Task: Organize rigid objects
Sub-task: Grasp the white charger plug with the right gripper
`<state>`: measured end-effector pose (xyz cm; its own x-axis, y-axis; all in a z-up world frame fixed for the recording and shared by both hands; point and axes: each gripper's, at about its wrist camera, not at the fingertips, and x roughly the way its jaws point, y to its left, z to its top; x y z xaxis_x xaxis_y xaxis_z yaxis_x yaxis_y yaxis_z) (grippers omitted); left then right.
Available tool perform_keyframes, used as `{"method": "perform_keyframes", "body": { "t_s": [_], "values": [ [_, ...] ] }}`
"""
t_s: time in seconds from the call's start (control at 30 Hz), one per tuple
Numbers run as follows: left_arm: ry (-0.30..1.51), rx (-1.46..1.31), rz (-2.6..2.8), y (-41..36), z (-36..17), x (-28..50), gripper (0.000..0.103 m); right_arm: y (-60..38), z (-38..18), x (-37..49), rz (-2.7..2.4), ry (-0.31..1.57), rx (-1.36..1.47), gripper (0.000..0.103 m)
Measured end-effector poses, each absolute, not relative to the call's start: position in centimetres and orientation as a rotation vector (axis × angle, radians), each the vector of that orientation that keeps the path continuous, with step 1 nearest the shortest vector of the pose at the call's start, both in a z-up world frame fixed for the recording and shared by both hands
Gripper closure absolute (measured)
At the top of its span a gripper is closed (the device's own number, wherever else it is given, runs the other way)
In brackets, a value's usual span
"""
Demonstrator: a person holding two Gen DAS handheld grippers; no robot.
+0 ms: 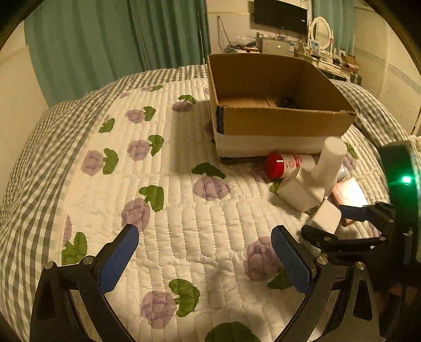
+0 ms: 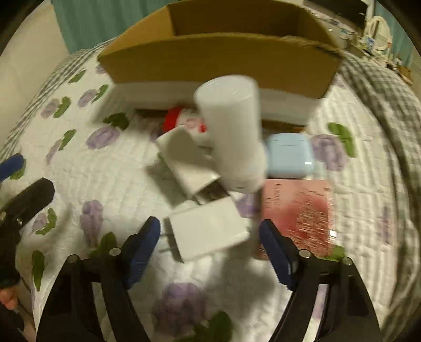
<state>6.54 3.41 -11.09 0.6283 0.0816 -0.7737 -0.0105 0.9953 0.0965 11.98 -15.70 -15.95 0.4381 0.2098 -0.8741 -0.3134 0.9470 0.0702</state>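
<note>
An open cardboard box [image 1: 276,86] stands on the quilted bed; it also shows in the right wrist view [image 2: 218,60]. In front of it lies a pile: a red-capped bottle [image 1: 284,164], a white cylinder [image 2: 231,131], a white block [image 2: 186,160], a small white charger [image 2: 208,229], a light blue earbud case [image 2: 289,155] and a pink box [image 2: 300,213]. My right gripper [image 2: 210,236] is open, its fingers on either side of the white charger, not touching it. My left gripper [image 1: 205,242] is open and empty above bare quilt, left of the pile.
The bed's floral quilt [image 1: 184,210] has a checked border. Green curtains [image 1: 105,39] hang behind. A dresser with a mirror [image 1: 321,34] and a wall screen [image 1: 280,13] stand beyond the box. A dark object [image 1: 288,101] lies inside the box.
</note>
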Motion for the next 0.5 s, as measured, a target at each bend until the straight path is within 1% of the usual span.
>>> {"method": "perform_keyframes", "body": {
  "t_s": [0.07,0.17,0.33,0.5],
  "values": [
    [0.897,0.083,0.057,3.5,-11.3,6.6,0.000,-15.5,-16.7,12.2,0.325,1.082,-0.103,0.030],
    [0.906,0.087,0.061,3.4,-11.5,6.7,0.000,-15.9,-15.9,11.6,0.317,1.051,-0.091,0.031],
    [0.911,0.111,0.037,1.7,-11.4,7.3,0.000,-19.5,-12.1,11.3,0.280,1.000,0.024,0.031],
    [0.951,0.074,-0.063,-1.7,-11.6,8.6,0.000,-23.4,-8.9,12.5,0.165,0.941,0.044,0.031]
  ]
}}
